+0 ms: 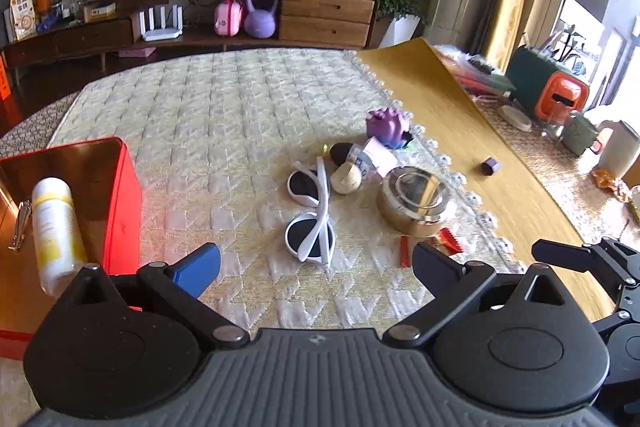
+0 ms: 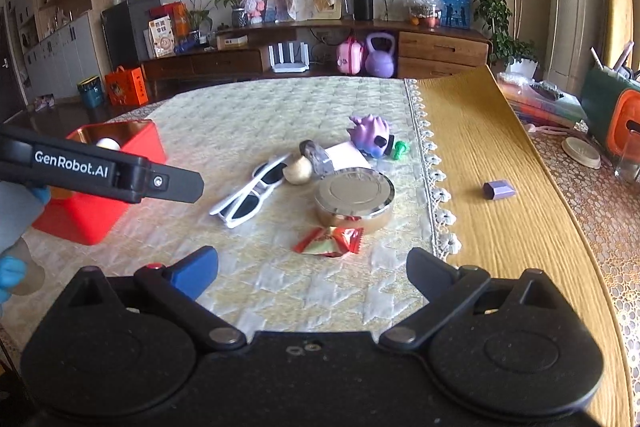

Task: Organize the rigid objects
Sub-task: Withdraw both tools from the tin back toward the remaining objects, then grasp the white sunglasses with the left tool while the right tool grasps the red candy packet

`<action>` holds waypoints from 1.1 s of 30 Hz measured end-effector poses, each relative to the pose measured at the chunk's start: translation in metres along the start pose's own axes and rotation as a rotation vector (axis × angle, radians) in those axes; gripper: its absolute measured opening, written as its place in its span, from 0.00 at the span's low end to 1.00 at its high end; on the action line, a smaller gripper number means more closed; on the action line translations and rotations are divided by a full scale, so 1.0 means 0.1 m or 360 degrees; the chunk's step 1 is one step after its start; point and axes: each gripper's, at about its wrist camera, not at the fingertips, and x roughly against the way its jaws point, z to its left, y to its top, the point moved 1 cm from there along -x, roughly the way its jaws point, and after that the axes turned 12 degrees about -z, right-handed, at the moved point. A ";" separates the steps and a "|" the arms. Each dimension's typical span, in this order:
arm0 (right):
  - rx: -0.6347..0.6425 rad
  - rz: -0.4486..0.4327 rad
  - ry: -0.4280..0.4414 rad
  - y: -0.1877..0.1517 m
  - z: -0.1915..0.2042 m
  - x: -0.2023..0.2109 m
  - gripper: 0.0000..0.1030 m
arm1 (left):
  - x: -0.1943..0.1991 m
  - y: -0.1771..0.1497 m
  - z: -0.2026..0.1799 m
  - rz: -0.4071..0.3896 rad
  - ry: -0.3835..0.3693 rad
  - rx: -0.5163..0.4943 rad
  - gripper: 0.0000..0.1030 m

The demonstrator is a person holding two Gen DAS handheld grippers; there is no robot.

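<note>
White sunglasses (image 1: 310,217) lie folded on the quilted cloth just ahead of my open, empty left gripper (image 1: 316,265); they also show in the right wrist view (image 2: 256,191). A round metal tin (image 1: 416,199) (image 2: 354,199), a red candy wrapper (image 2: 330,242), a purple toy (image 2: 370,135), a beige ball (image 2: 299,171) and a small purple box (image 2: 498,189) lie nearby. A red box (image 1: 120,195) (image 2: 120,183) at the left holds a white bottle (image 1: 54,227) and a metal clip (image 1: 20,227). My right gripper (image 2: 312,269) is open and empty, short of the wrapper.
A yellow runner (image 2: 492,155) covers the table right of the cloth. A green-orange container (image 1: 548,91), cups and a jar stand at the far right. A wooden sideboard (image 1: 328,15) with clutter lies beyond the table.
</note>
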 end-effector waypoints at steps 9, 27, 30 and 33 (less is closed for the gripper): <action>-0.0089 0.0072 0.0074 0.00 -0.24 -0.40 0.87 | -0.39 -0.07 0.02 0.0053 0.0063 -0.0047 1.00; -0.0144 0.0126 0.0163 -0.04 -0.28 -0.63 0.58 | -0.80 -0.16 0.01 0.0078 0.0126 -0.0127 0.91; -0.0137 0.0124 0.0163 -0.04 -0.27 -0.64 0.54 | -0.82 -0.18 -0.01 0.0093 0.0107 -0.0135 0.79; -0.0138 0.0120 0.0159 -0.03 -0.26 -0.65 0.52 | -0.82 -0.19 -0.04 0.0065 0.0098 -0.0150 0.69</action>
